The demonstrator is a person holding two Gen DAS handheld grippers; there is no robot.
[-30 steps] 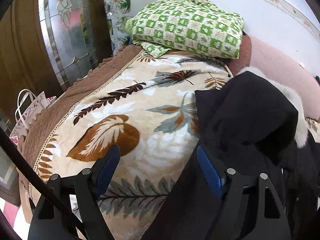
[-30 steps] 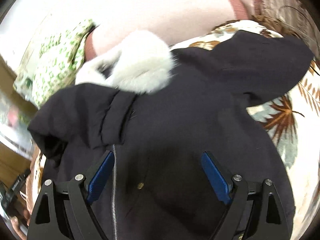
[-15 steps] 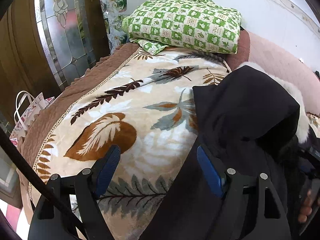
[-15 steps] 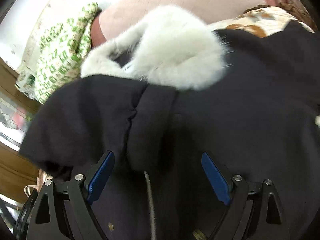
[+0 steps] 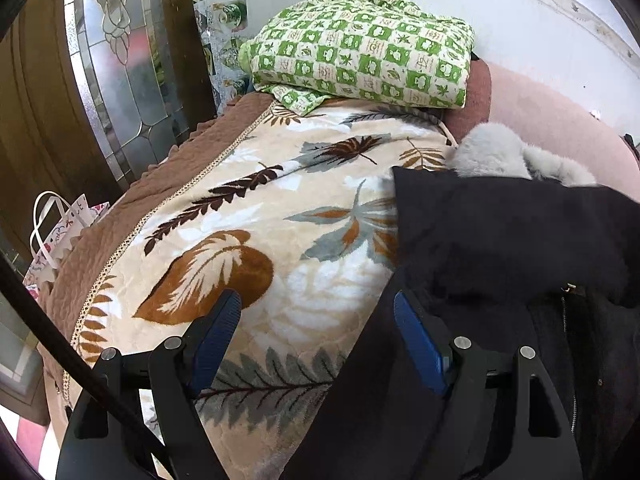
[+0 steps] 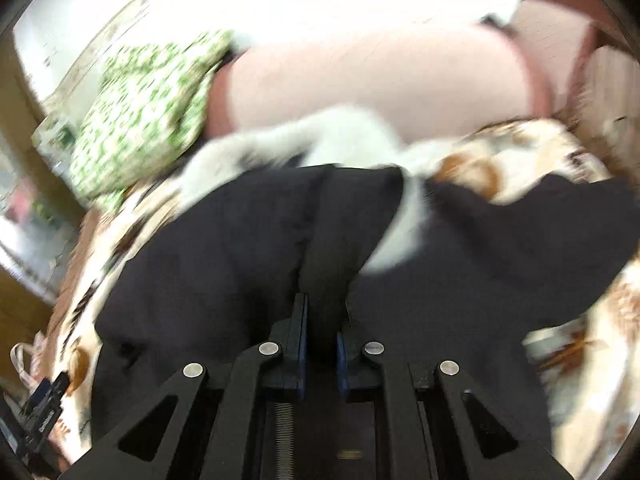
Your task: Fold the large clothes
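Item: black coat, grey fur trim, lay spread on leaf-print blanket over bed. Right hand-held gripper was clenched on a ridge of the coat's black fabric. Left hand-held gripper stood released, straddling the coat's edge, nothing held. Step judged: first fold beginning. Next move called for carrying the pinched fabric across the body.

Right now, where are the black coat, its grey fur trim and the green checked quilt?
black coat (image 5: 500,232): left wrist view, on its upper dark panel.
grey fur trim (image 5: 492,152): left wrist view, on the fluffy hood edge.
green checked quilt (image 5: 360,48): left wrist view, on its folded top face.
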